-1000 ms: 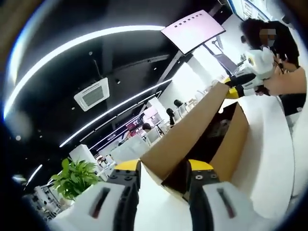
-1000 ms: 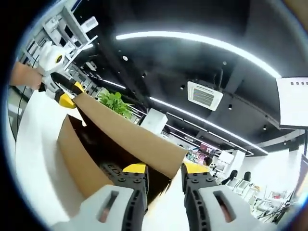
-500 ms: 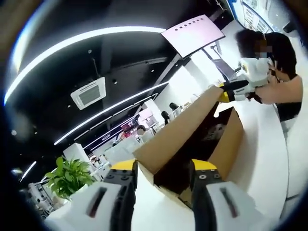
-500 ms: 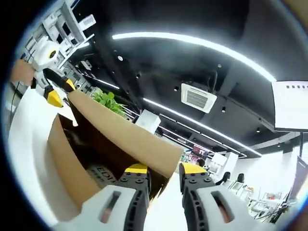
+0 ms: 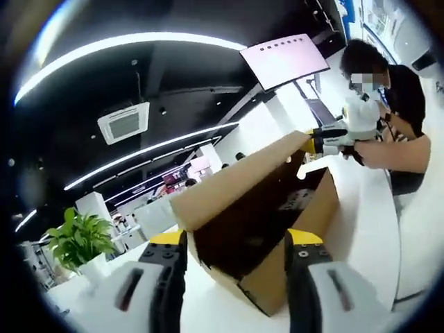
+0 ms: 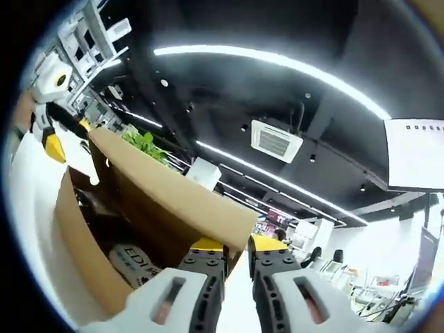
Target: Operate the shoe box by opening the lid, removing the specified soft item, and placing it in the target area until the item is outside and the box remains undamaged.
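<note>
Since 1 s ago the lid [image 5: 236, 184] has swung further up, so more of the dark inside of the shoe box [image 5: 291, 257] shows, and the right tongs [image 6: 235, 248] have narrowed their gap on the lid's corner. The white tabletop [image 5: 361, 229] carries the brown cardboard box, which lies between the 2 tongs. In the left gripper view the left tongs [image 5: 236, 241] stand spread apart, 1 jaw on each side of the near lid corner, and I cannot tell whether they touch it. In the same view the right tongs [image 5: 316, 141] meet the lid's far corner, held by a person's hand [image 5: 368, 149]. In the right gripper view those jaws are nearly together, clamped on the lid edge [image 6: 173, 198]. Something with printed letters [image 6: 132, 260] lies inside the box; what it is cannot be made out. A green plant [image 5: 73, 239] stands beyond the tabletop.
</note>
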Demonstrator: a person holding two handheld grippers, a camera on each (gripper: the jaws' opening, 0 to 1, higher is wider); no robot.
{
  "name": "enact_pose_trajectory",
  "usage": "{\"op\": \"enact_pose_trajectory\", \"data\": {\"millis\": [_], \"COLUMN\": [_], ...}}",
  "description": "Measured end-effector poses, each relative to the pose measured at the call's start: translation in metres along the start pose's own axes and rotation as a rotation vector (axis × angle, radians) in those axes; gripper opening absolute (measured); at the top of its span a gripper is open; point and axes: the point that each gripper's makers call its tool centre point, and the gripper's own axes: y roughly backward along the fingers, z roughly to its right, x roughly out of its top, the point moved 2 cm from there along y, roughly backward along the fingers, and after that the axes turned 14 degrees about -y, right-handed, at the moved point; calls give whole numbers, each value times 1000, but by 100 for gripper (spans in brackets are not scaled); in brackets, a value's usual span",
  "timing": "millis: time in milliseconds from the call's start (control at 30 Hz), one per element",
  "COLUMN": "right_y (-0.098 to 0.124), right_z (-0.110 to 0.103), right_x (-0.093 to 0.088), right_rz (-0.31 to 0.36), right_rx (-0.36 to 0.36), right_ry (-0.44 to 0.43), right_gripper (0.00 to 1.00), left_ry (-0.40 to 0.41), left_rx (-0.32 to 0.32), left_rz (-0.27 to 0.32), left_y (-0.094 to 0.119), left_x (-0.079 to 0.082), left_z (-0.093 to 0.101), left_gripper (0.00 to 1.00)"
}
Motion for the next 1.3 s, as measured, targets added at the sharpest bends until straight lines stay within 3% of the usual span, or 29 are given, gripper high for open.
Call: {"op": "enact_pose_trajectory", "data": {"millis": [100,133,167,233,267,300,333,400,433,500,667,800,867,933,1000,1067,1167,1200,1300], "right_y": [0,-1,-2,-2,-3,-4,-4,-4,-4,-6,-10,-13,-14,-14,-16,-16,-16,-16,-15], "right_z": [2,3,4,6,6,6,7,7,7,8,10,11,11,12,12,13,14,17,15], "right_x": [1,3,5,7,7,6,7,8,8,10,10,9,9,9,9,9,9,12,14], "right_rz": [-41,-44,-47,-45,-46,-62,-61,-62,-67,-72,-80,-94,-94,-92,-89,-90,-107,-101,-91], "right_rx": [-27,-29,-37,-43,-30,-36,-34,-33,-33,-32,-33,-33,-32,-34,-34,-32,-40,-70,-60], "right_ry": [-26,-22,-23,-33,-27,-34,-35,-49,-59,-73,-115,-133,-130,-138,-147,-154,-129,-91,-91], "right_gripper": [10,11,13,11,6,4,4,4,4,3,3,3,3,3,3,3,6,9,8], "left_ry": [-11,5,12,116,212,253,274,289,241,171,147,-12,-2,-45,-119,-102,-77,-85,-147], "left_rx": [-34,-85,-73,-120,-101,-100,-132,-174,-207,-197,-330,-383,-455,-496,-457,-510,-531,-542,-569], "left_rz": [-11,-21,-22,-28,18,70,89,52,0,-37,-133,-156,-178,-191,-177,-191,-221,-223,-238], "left_y": [2,1,1,0,-1,-1,0,2,3,3,1,-4,-4,-5,-12,-12,-18,-19,-23], "left_x": [0,0,1,3,9,16,18,13,4,-4,-12,-12,-12,-13,-11,-12,-16,-17,-24], "left_z": [1,7,4,9,5,4,7,11,14,9,11,6,11,13,8,14,14,17,22], "left_gripper": [59,60,61,59,59,61,64,61,55,42,39,37,36,34,31,30,30,29,28]}}
